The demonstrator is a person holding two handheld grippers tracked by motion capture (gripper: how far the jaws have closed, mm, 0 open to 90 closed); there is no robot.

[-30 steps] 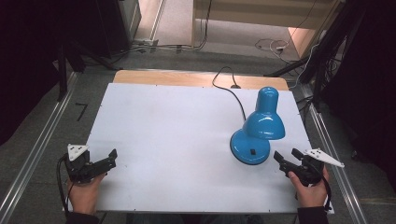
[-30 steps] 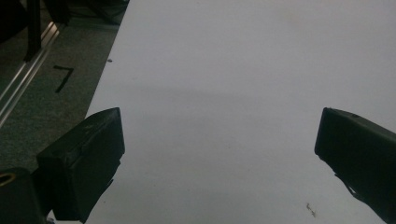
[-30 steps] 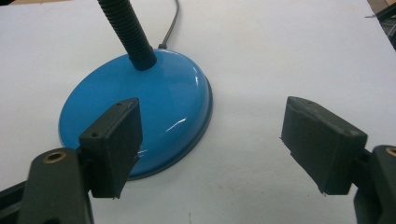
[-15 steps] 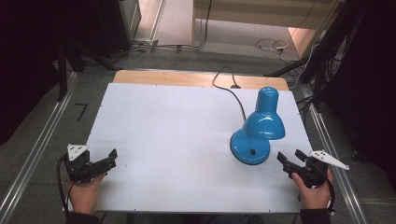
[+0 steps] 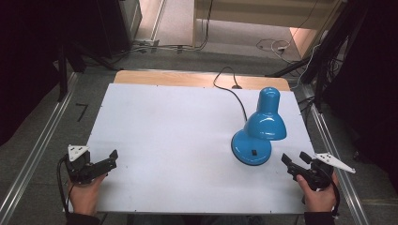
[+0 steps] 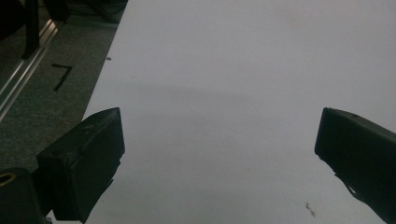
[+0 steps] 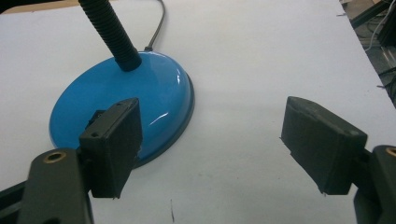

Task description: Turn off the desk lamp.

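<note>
A blue desk lamp (image 5: 263, 123) stands on the right half of the white table (image 5: 178, 131), its shade bent over its round base (image 5: 251, 147). In the right gripper view the base (image 7: 154, 100) lies just ahead and to the left, with a black flexible neck (image 7: 109, 32) rising from it. My right gripper (image 5: 294, 160) is open at the table's near right corner, a short way right of the base and clear of it. Near the front left corner my left gripper (image 5: 110, 158) is open over bare table, nothing between its jaws.
The lamp's black cord (image 5: 230, 89) runs from the base to the far edge, over a wooden strip (image 5: 187, 78). Metal rails (image 5: 37, 150) flank the table on both sides. Cables lie on the floor (image 5: 272, 44) beyond.
My right gripper has drawn back toward the near right corner, slightly away from the lamp base. The left gripper and the lamp have stayed put.
</note>
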